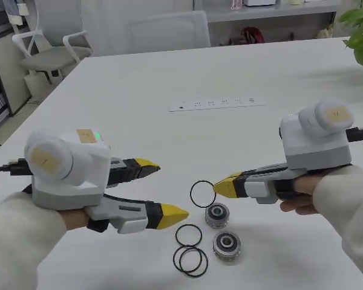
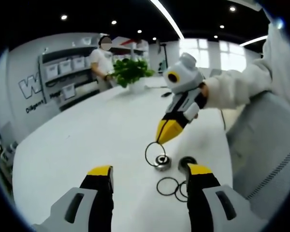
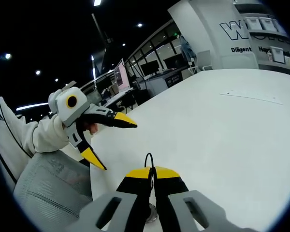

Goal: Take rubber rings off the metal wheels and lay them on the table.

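Nearest, 3 loose rubber rings [image 1: 189, 247] lie bunched together on the white table [image 1: 169, 72], just left of 2 metal wheels lying flat: the nearer wheel [image 1: 227, 246] and the farther wheel [image 1: 217, 214]. Just beyond, the left gripper [image 1: 163, 188] hovers over the table with its jaws spread wide and nothing between them, while the right gripper [image 1: 221, 187] has its yellow tips pinched together on a 4th ring [image 1: 192, 192], which hangs just beside the farther wheel. Farther back a power strip [image 1: 218, 104] lies on the table, with a chair [image 1: 166, 30] and a plant [image 1: 360, 30] past its far edge.
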Motion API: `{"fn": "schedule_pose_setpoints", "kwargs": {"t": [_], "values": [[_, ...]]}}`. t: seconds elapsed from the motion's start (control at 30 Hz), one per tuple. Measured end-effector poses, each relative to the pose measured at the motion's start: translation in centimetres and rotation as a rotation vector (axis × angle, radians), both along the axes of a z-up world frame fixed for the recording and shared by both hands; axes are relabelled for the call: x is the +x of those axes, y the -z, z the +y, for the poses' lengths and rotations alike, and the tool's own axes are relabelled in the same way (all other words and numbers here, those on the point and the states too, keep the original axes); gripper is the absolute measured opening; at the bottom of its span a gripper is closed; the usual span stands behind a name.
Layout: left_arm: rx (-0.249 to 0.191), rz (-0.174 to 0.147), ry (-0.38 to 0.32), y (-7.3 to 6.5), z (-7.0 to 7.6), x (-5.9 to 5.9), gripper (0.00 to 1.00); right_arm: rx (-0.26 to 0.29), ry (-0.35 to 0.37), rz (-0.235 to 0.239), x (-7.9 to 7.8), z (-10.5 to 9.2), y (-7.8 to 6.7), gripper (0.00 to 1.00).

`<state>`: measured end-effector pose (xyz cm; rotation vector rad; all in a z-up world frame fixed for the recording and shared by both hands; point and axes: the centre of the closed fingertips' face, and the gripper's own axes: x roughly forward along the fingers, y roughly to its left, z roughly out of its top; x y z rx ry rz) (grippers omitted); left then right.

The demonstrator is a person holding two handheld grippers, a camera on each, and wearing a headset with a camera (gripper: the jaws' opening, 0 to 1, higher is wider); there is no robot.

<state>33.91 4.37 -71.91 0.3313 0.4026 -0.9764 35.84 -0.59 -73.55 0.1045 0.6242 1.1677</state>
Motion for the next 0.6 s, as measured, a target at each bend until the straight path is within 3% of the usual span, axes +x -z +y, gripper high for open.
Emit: {"fn": "schedule_pose_setpoints", "kwargs": {"t": [0.23, 0.6], "values": [[0.001, 0.008, -0.039, 0.0, 1.9, -0.6, 0.63, 0.007, -0.030, -0.004, -0.6, 0.9, -0.3, 0.00], [-0.012, 0.019, -0.092, 0.2, 3.7, -1.3, 0.69, 0.027, -0.078, 0.008, -1.8, 2.7, -0.8, 0.00]]}}
